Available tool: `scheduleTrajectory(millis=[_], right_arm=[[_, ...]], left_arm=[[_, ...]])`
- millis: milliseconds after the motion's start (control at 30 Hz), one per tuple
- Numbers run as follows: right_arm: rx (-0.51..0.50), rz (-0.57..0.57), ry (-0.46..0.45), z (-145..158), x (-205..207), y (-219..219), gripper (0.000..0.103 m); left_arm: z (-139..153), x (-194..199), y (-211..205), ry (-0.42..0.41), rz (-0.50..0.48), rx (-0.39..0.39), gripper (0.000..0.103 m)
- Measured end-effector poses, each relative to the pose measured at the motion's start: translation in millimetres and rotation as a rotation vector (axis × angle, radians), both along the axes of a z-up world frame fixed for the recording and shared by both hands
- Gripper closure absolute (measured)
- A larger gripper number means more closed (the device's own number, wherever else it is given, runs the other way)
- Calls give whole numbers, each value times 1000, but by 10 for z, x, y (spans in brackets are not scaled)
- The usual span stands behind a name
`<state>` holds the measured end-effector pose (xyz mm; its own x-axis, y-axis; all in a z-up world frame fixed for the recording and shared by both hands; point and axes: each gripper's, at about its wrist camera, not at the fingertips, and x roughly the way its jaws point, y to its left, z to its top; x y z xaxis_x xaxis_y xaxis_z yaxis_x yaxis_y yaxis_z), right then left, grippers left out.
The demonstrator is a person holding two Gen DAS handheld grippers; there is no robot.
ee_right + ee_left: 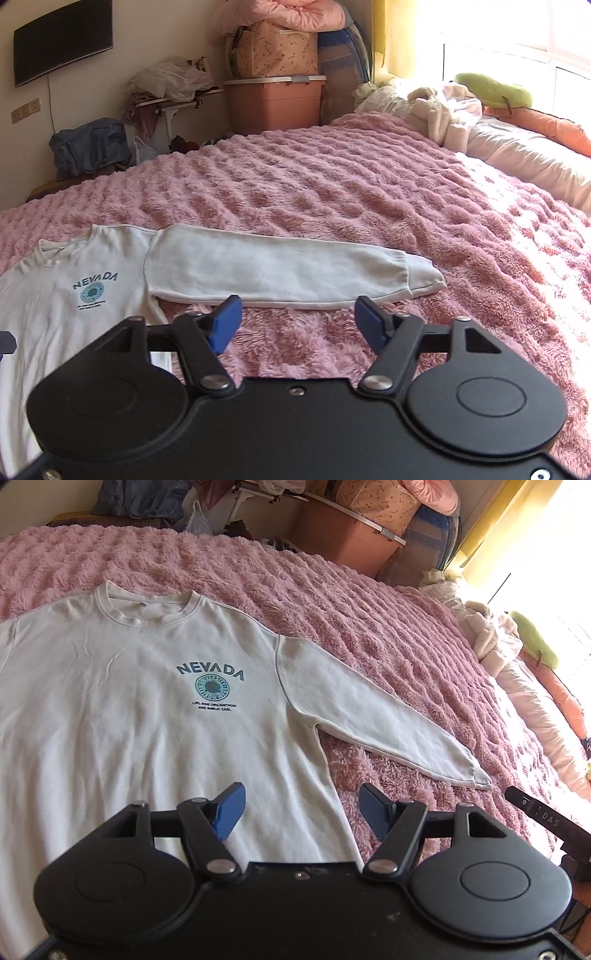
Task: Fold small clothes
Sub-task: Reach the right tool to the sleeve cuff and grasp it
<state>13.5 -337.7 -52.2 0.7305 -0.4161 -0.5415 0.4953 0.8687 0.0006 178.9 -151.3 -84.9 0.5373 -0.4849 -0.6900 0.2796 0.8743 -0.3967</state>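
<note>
The white long-sleeved cotton sweatshirt point(147, 701) lies flat, unfolded. Both the left gripper point(301, 812) and right gripper point(299, 325) hover spread, empty; next, pinching the sleeve point(277, 269) just ahead.

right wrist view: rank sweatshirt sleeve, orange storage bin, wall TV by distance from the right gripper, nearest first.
From the right gripper:
1. Sleeve of the white sweatshirt, lying flat on the pink blanket just beyond the fingertips.
2. Orange storage bin, past the bed's far edge, centre.
3. Wall TV, upper left on the far wall.
</note>
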Motion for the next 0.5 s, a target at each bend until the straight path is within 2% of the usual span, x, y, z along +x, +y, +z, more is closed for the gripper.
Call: scheduleTrajectory(millis=[233,333,500], right_arm=[[91,-154,-32,-467,142,-989,53],[114,-209,-66,-639,177,-1319,55],[186,-289,-62,-915,267,-1727,60]], left_arm=[[-295,648,-587,-14,-35,-33,31],[-430,882,-830,-19,-41,-52,31],[-658,1208,-1156,3,-50,-35,31]])
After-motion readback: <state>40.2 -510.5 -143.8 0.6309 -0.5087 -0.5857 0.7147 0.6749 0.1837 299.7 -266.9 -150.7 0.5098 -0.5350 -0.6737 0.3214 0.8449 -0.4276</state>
